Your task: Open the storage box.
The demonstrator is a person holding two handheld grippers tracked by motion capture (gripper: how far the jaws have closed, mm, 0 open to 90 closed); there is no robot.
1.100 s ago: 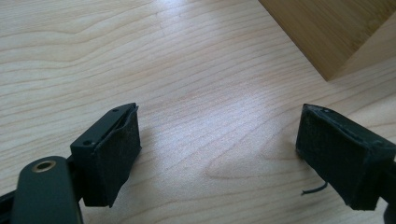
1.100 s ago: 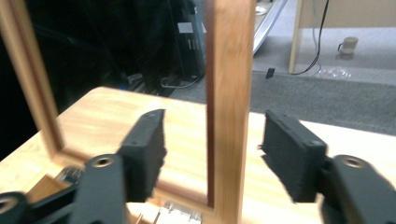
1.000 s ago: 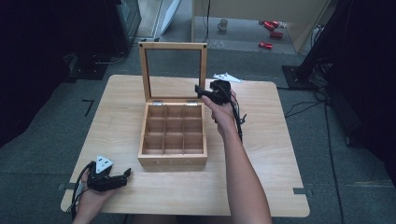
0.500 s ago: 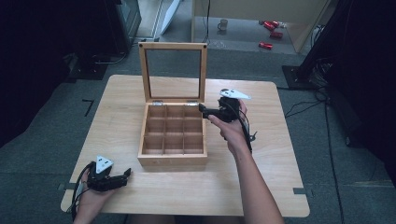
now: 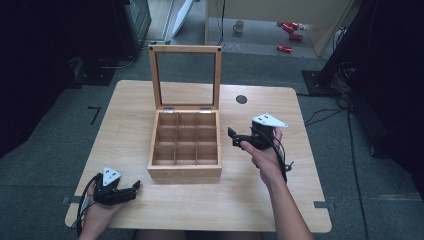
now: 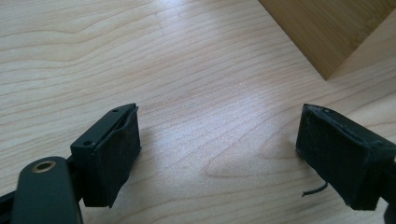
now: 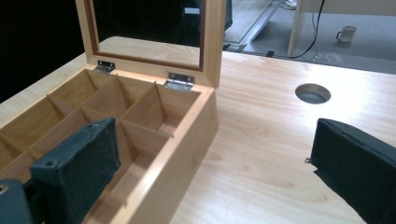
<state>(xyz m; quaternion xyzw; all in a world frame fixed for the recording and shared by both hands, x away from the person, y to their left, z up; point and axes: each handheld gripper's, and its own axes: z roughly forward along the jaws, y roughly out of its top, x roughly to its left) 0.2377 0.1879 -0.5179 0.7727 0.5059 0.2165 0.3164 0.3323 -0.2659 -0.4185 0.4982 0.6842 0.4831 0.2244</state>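
Wooden box (image 5: 185,145) sits mid-table (image 5: 135,100), lid (image 5: 185,75) swung up and standing upright at the far edge, glass pane in a wood frame, two metal hinges (image 7: 180,80) at its base. Inside: a grid of small compartments (image 5: 185,139), 3 x 3, all bare wood as far as the high view shows.

R gripper (image 5: 239,139) held in the person's right hand (image 5: 265,155), off the table, just beside the box's right wall, jaws pointing left twd the box. Grey 3-cornered plate on top. From the right gripper view (image 7: 215,172): jaws spread wide, nothing betw them; the one jaw hangs over the near-right compartments, the other over bare table outside the box wall. Whether the jaw touches the box: can't tell.

L gripper (image 5: 131,189) low at the near-left corner of the table, in the left hand (image 5: 100,205), well apart from the box. Cable loops off the table edge beside it. Left gripper view (image 6: 219,154): jaws wide apart, empty, close over the wood grain; a corner of the box at top right, not touching.

Round cable hole (image 5: 241,99) in the table, far right of the lid. Floor beyond: mug (image 5: 239,25), some red items (image 5: 290,30), too small to make out.
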